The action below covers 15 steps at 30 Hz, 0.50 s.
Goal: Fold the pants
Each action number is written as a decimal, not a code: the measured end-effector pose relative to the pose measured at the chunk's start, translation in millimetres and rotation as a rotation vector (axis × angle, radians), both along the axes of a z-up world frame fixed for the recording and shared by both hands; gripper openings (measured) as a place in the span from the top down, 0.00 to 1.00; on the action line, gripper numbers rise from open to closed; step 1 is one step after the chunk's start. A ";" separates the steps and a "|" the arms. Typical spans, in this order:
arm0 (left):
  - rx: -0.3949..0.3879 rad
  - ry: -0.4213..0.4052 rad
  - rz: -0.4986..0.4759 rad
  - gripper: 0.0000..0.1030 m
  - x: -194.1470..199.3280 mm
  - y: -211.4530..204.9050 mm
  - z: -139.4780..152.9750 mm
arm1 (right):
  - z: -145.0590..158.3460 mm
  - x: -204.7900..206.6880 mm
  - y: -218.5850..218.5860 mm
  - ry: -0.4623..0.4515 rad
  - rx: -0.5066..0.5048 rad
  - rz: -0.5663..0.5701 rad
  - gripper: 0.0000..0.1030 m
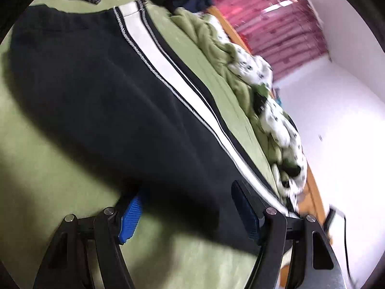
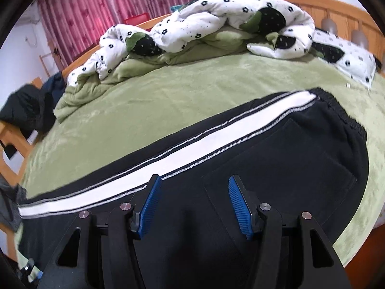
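You had the black track pants (image 2: 276, 159) spread flat on the green bedspread (image 2: 168, 91), and in the right wrist view they ran from the lower left of the frame up to the elastic waistband (image 2: 341, 110) at the upper right, the white side stripe (image 2: 192, 144) along the top edge. Laid side-on like that, one leg seemed already stacked on the other, so the lengthwise fold looked done and the crosswise folds were still ahead.

Your right gripper (image 2: 192, 200) hovered over the hip area near the back pocket (image 2: 288, 173), at the bottom centre of the frame. Its blue pads (image 2: 150, 204) stood apart with only flat cloth beneath them, so nothing was pinched.

In the left wrist view, blurred, the pants (image 1: 108, 96) filled the middle of the frame, the stripe (image 1: 173, 72) running diagonally toward the lower right. Your left gripper (image 1: 190, 212) sat low at the bottom of the frame with its jaws spread; the dark leg fabric lay between the pads (image 1: 130, 219), but neither appeared to press on it. That placement suited taking hold of the leg end to carry it toward the waistband.

The rumpled white floral quilt (image 2: 216, 21) was bunched across the top of the frame, well clear of the folding area.
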<state>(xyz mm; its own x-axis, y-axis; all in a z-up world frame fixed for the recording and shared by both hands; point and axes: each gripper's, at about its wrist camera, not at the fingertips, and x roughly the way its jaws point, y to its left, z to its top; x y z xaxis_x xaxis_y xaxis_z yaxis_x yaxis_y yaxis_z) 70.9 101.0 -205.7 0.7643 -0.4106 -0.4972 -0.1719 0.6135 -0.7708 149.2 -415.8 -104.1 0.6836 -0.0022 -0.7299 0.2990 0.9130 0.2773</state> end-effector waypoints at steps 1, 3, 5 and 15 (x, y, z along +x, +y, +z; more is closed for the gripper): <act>0.002 0.015 0.021 0.45 6.4 1.8 0.2 | -0.4 -1.7 -2.9 -0.003 0.026 -0.017 0.44; 0.040 0.073 0.066 0.85 17.6 12.3 -2.7 | -0.9 -2.9 -7.5 -0.004 0.058 -0.033 0.44; -0.023 0.078 0.080 0.85 16.3 33.6 -9.5 | -0.7 -5.2 -12.6 -0.011 0.083 -0.053 0.44; 0.211 0.027 0.089 0.78 -11.6 64.2 34.6 | 4.2 -14.8 -25.1 -0.037 0.137 -0.070 0.44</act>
<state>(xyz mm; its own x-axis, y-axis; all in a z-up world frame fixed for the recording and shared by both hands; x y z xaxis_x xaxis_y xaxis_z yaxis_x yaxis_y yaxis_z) 59.3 165.3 -171.1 0.7779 -0.2270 -0.5860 -0.2515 0.7421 -0.6213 134.4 -440.9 -99.9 0.7120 0.0469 -0.7006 0.3479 0.8431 0.4100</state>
